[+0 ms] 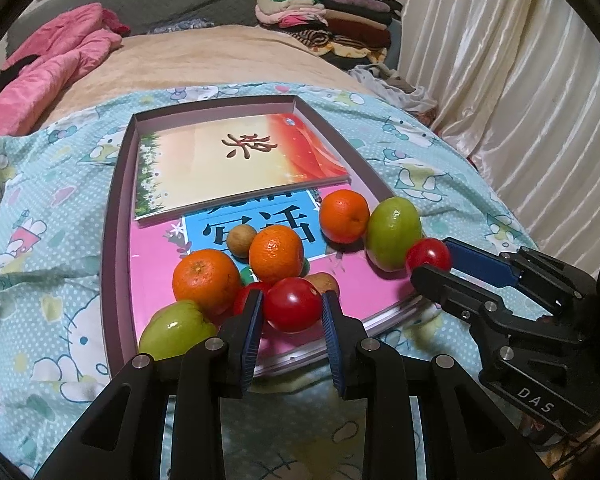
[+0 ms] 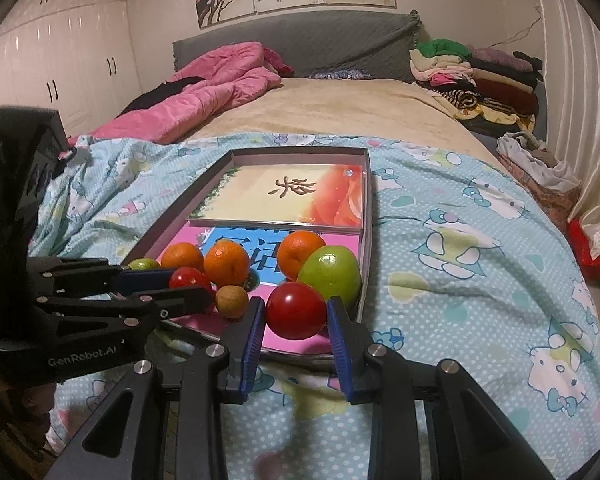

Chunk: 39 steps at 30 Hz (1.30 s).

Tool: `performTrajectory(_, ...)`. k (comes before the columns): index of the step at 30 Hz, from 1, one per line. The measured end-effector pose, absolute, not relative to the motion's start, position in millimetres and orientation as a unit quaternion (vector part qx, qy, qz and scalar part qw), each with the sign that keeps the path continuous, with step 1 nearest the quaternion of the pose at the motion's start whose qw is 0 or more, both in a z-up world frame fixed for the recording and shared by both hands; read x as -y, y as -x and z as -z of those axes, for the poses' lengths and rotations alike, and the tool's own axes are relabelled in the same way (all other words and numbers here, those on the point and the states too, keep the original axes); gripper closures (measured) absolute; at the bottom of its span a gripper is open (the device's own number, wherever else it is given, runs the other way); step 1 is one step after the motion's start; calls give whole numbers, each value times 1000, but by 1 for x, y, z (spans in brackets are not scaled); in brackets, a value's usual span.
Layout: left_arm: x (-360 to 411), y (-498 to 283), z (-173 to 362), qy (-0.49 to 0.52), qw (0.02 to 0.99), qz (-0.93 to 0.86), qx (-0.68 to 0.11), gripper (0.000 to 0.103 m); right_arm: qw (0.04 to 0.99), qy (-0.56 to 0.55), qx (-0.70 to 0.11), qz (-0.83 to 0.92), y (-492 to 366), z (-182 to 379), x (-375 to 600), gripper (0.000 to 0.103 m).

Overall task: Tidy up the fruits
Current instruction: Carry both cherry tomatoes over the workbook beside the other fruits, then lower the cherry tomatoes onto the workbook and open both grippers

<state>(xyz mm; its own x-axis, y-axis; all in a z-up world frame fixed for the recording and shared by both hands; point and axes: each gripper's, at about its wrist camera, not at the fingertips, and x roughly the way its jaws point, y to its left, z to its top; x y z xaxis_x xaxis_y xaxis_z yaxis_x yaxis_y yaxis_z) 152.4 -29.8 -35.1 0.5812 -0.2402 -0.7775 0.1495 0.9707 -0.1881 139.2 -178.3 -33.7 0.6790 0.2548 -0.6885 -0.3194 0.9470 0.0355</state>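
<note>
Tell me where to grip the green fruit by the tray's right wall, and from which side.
Grip the green fruit across its widest middle, coming from above. The tray wall, an orange and the held red fruit crowd its sides; only the top looks free.

A pink quilt point(image 2: 204, 92) is bunched beside the grey headboard point(image 2: 300, 44). Folded clothes point(image 2: 476, 76) are stacked on the bed's far corner. White wardrobes point(image 2: 60, 60) and pale curtains point(image 1: 500, 80) are seen along the walls.
</note>
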Motion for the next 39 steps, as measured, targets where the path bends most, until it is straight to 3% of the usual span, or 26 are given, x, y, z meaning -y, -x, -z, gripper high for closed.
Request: performTrajectory(39,27,-153,36,55,888,106,-445,73,912,57,-382,-138,-142,42,176,68)
